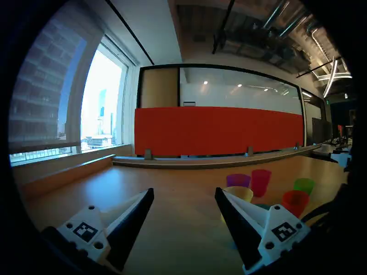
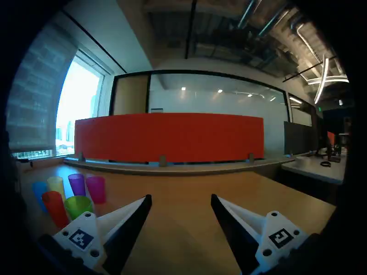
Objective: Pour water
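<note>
- Pretty much at the starting line here. The left gripper [image 1: 184, 189] has its fingers spread wide with nothing between them, just bare wooden counter [image 1: 183, 243] showing in the gap.
- Same deal for the right gripper [image 2: 180, 196]: fingers apart and empty, hovering over the counter.
- The task's stuff is a bunch of coloured plastic cups standing upright close together on the counter. In the left gripper view they sit lower right of the frame, just past the right-hand finger: purple cup [image 1: 238, 179], pink cup [image 1: 260, 181], yellow cup [image 1: 238, 192], green cup [image 1: 303, 184] and orange cup [image 1: 295, 201].
- In the right gripper view the same bunch is in the lower left, beside the left-hand finger, with a blue cup [image 2: 39, 190] at the far edge.
- Neither gripper touches any cup, so I'd say nothing is grabbed, lifted or tipped yet.
- Can't tell from these angles whether any cup has water in it, they're too small and see-through-ish.
- What's left, as I read it: basically everything. Move in on a cup, close on it, lift, tilt over another cup, set it back.
- Background is a red divider [image 1: 215, 130] across the middle and a bright window [image 1: 103, 110] on the left.
</note>
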Tool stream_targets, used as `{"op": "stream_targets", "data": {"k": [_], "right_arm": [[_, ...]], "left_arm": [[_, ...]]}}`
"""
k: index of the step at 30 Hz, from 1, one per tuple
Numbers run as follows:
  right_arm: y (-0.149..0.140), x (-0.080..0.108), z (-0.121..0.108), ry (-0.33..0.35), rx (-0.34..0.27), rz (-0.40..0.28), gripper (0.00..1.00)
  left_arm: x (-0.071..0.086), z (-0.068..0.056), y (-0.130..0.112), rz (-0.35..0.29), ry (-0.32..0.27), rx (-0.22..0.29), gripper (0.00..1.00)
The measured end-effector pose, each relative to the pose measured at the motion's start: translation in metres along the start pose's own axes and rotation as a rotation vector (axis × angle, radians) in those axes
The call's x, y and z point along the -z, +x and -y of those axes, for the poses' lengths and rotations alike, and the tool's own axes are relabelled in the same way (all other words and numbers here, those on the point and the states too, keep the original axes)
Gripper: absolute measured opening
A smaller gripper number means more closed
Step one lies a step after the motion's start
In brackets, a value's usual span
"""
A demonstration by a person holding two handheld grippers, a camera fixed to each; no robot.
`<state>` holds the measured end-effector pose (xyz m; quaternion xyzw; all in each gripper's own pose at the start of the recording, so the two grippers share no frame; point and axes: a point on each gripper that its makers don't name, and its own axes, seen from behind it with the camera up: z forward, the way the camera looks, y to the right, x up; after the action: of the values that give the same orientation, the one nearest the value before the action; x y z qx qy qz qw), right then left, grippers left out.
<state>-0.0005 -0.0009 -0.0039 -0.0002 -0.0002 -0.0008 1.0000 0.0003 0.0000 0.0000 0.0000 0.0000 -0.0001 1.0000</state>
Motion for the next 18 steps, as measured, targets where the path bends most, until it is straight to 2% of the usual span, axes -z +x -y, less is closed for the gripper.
{"op": "stream_targets", "data": {"k": [18], "right_arm": [[-0.0006,-0.002,0.0023,0.012,0.014,0.009,1.0]], "left_arm": [[0.0022,-0.0003,0.0017,-0.002,-0.001,0.001,0.99]]}}
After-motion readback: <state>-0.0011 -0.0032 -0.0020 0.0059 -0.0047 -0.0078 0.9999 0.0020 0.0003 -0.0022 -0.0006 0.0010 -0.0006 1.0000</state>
